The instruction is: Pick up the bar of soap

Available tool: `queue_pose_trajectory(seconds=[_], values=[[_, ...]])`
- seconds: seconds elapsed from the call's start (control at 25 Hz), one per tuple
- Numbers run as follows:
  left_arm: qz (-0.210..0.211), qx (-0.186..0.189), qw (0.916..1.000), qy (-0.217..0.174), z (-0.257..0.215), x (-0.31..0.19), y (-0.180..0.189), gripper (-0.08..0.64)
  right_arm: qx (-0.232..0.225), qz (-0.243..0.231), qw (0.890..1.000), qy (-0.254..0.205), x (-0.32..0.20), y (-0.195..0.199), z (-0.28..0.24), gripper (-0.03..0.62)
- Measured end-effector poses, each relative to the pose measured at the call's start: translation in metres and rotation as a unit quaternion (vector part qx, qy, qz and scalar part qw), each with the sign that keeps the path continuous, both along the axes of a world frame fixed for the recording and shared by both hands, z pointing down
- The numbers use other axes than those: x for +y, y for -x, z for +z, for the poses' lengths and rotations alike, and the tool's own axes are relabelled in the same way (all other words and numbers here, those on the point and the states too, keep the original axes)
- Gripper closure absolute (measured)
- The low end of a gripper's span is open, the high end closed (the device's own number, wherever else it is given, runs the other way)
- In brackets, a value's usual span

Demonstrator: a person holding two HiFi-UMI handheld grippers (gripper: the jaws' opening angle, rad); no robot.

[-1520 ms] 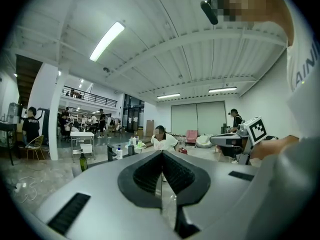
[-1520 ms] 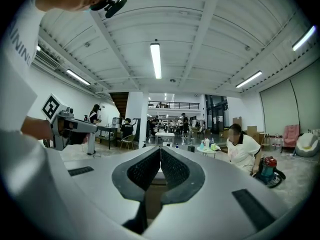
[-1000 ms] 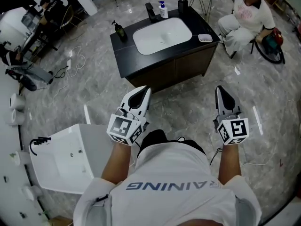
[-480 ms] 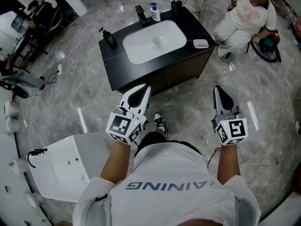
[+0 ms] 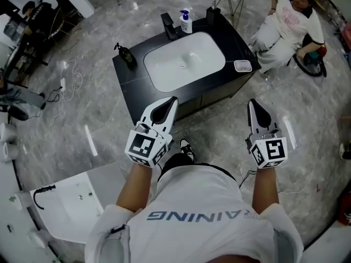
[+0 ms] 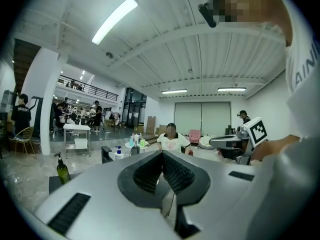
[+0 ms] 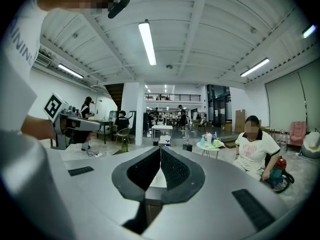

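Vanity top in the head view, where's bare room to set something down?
Bare counter lies at the front left corner, between the green bottle and the front edge, left of the basin. A narrower strip runs down the right side, between the dark dispenser and the soap dish. The back edge is crowded: faucet, pump bottle, dark dispenser.

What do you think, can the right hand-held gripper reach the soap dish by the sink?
Probably not yet. The right hand-held gripper hangs over the floor, short of the counter where the soap dish sits. Nothing stands between them, so a step forward should do.
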State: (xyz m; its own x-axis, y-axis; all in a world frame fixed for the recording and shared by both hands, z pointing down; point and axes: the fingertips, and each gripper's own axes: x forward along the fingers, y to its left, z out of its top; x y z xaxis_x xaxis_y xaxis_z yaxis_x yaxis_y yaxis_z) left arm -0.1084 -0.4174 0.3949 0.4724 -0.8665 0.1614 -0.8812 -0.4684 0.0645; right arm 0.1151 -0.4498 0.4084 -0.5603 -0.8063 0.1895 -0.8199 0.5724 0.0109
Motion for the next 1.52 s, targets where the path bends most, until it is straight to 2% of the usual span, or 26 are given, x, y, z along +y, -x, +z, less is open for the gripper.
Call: queue_pose_trajectory(seconds=[0.28,0.52,0.64,0.8,0.96,1.08,1.16,1.24,1.36,1.52], values=[[0.015,0.001,0.9999,-0.008,0.0,-0.047,0.031,0.56,0.012,0.01,1.0,0.0,-0.047,0.035,-0.005,0.577],[0.003,-0.001,1.0,0.0,0.004,-0.068,0.047,0.56,0.02,-0.009,1.0,0.016,-0.076,0.051,0.006,0.577],[-0.008,-0.004,1.0,0.003,0.004,-0.081,0.047,0.56,0.028,-0.015,0.999,0.023,-0.102,0.045,0.01,0.575],[-0.031,-0.009,0.9994,0.016,0.011,-0.1,0.035,0.56,0.059,-0.019,0.996,0.058,-0.142,0.019,0.03,0.575],[-0.053,-0.006,0.9981,0.03,0.021,-0.127,0.012,0.56,0.135,-0.051,0.986,0.083,-0.187,-0.009,0.058,0.575],[-0.069,-0.007,0.9964,0.05,0.034,-0.141,-0.004,0.56,0.217,-0.094,0.967,0.096,-0.209,-0.02,0.085,0.57],[-0.08,-0.008,0.9947,0.064,0.044,-0.15,-0.014,0.56,0.273,-0.132,0.947,0.103,-0.222,-0.026,0.107,0.508],[-0.088,-0.01,0.9933,0.074,0.054,-0.162,-0.023,0.56,0.324,-0.172,0.924,0.103,-0.237,-0.031,0.134,0.477],[-0.1,-0.012,0.9915,0.083,0.065,-0.177,-0.035,0.56,0.387,-0.229,0.886,0.114,-0.255,-0.039,0.176,0.44],[-0.12,-0.013,0.9871,0.105,0.079,-0.182,-0.046,0.56,0.461,-0.302,0.822,0.141,-0.267,-0.048,0.236,0.414]])
